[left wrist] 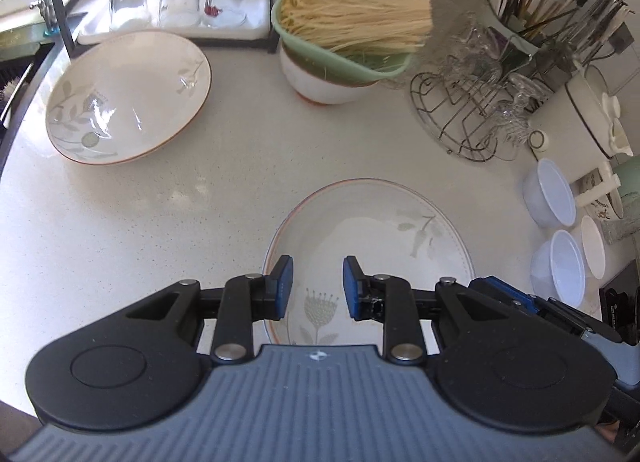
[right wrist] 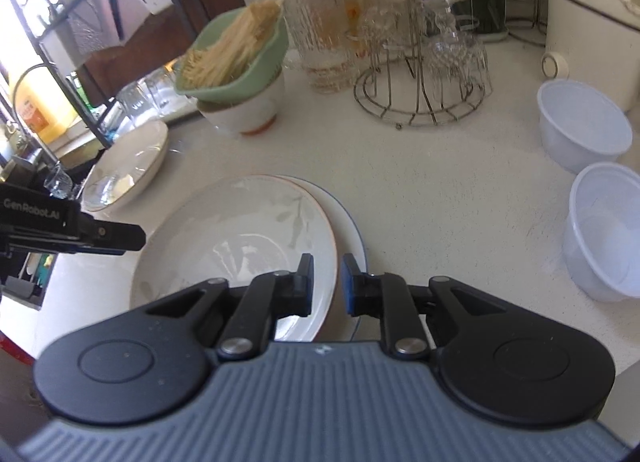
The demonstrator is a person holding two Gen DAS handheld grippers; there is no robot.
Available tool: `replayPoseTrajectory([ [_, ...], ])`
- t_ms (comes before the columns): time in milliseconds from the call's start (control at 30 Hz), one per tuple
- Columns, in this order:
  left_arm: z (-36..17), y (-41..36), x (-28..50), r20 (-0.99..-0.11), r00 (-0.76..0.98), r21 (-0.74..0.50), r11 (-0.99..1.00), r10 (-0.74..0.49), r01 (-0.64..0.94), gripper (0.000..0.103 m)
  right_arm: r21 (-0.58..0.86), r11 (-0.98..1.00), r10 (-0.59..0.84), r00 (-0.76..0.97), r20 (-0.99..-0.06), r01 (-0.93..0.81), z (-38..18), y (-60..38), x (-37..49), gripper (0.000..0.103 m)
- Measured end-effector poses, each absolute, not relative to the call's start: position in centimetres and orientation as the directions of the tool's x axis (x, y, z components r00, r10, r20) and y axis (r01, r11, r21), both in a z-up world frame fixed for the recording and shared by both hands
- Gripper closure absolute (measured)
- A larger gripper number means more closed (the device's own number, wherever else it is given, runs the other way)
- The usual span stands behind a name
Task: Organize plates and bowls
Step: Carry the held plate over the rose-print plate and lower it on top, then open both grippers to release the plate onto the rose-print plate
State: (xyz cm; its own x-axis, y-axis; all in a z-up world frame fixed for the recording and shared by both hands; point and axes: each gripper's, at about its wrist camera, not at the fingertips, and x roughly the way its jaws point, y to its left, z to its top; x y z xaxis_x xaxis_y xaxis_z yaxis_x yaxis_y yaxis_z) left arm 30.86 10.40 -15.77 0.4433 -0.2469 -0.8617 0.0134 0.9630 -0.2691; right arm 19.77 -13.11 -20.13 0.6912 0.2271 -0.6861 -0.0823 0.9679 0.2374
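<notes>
Care suits this lift: right gripper (right wrist: pixel 325 286) pinches the leaf-patterned cream ceramic plate's (right wrist: pixel 240 230) rim, blue-rimmed white plate (right wrist: pixel 352 222) just beneath, left gripper (left wrist: pixel 317 288) spread empty above.

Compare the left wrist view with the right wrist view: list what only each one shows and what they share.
Only the left wrist view: the left gripper, open above the leaf-patterned plate, and the white tray of upturned glasses. Only the right wrist view: the right gripper clamped on that plate's rim, and a blue-rimmed plate beneath it. Both: the large patterned bowl, the green strainer of dry noodles, the wire rack, two white plastic bowls and the red-lidded jar.
</notes>
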Motion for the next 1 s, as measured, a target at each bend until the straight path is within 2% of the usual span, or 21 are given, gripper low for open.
replayPoseTrajectory([
  [267,-11.5,10.3,28.6,-0.831,0.505,-0.254,0.967,-0.232,0.026,0.073,0.243,0.967,0.226,0.716,-0.661,-0.081,-16.9,-13.6,17.9,0.085],
  [533,-8.2,9.1,25.6,-0.799,0.538,-0.285,0.957,-0.268,0.053,0.073,0.251,0.959,0.260,0.752,-0.606,-0.130,-12.3,-14.4,15.4,0.085],
  [800,-4.7,7.0,22.7,-0.759,0.602,-0.213,0.968,-0.249,0.132,0.073,0.266,0.951,0.284,0.776,-0.563,-0.155,-9.7,-15.3,12.8,0.085],
  [1000,-3.1,6.5,21.1,-0.738,0.626,-0.219,0.967,-0.252,0.131,0.073,0.234,0.957,0.277,0.793,-0.543,-0.173,-8.5,-15.5,11.8,0.085],
])
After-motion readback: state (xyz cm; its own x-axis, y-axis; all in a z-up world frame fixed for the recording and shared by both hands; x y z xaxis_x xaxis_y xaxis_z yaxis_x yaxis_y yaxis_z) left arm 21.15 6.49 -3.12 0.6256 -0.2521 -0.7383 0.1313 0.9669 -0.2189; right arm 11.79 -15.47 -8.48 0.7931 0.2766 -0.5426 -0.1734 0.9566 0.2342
